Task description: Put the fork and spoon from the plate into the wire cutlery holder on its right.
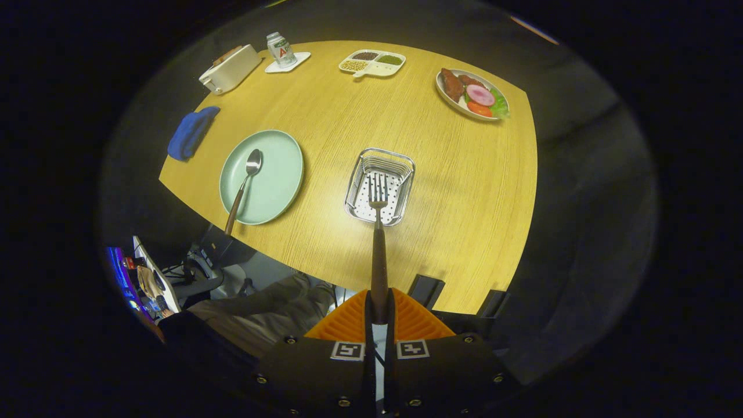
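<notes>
We see our gripper (379, 310) clamped on the dark brown handle of a metal fork (378, 232), both fingers pressing the handle end between them. The fork reaches straight ahead of the fingers, and its tines show over the perforated floor of the rectangular silver wire cutlery holder (380, 186); we cannot tell whether they touch it. The holder stands near the middle of the round light-wood table (453, 191), closer to its near edge.

Just left of the holder, by the table's left edge, lies the round pale green plate (273, 174). On it rests the metal spoon with a brown handle (245, 184), its bowl near the plate's centre and its handle running out over the plate's near rim.

Along the far edge we note a cream toaster (230, 68), a small can on a white coaster (281, 49) and a white divided tray of grains (372, 62). Toward the far right edge sits a white plate of food (473, 94). A folded blue cloth (190, 133) hangs at the left edge.
</notes>
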Demonstrator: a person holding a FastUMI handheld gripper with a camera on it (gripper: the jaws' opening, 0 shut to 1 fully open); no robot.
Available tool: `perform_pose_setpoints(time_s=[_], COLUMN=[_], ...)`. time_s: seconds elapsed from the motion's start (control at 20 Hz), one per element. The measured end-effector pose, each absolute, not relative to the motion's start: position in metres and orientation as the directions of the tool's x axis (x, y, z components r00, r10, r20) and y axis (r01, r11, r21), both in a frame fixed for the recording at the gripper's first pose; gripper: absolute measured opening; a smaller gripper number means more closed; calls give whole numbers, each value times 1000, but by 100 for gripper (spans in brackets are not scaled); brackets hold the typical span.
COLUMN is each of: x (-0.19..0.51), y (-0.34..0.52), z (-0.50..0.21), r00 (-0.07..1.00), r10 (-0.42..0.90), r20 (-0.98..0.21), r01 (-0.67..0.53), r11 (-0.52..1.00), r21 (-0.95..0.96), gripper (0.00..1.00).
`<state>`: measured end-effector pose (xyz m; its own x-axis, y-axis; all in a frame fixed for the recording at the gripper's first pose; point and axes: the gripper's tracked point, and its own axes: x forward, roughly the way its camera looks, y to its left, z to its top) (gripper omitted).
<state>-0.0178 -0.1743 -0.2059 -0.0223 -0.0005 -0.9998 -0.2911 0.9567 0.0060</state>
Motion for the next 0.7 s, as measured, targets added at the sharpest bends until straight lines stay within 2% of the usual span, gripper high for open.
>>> perform_pose_setpoints(time_s=[0.2,0.35,0.45,0.5,0.55,0.7], x=[-4,8,17,24,27,41], y=[-178,-179,-178,-178,-181,-181], z=[-223,-230,-229,-222,-217,-192], r00=[-74,-74,-51,-35,-12,100], r10=[-35,-53,-45,-42,-50,-37], r20=[-997,-996,-998,-999,-999,-994], r01=[-305,-302,-284,-270,-255,-187], r11=[952,953,958,962,966,981], r21=[-11,-29,-28,-31,-45,-55], gripper=[6,6,12,13,22,26])
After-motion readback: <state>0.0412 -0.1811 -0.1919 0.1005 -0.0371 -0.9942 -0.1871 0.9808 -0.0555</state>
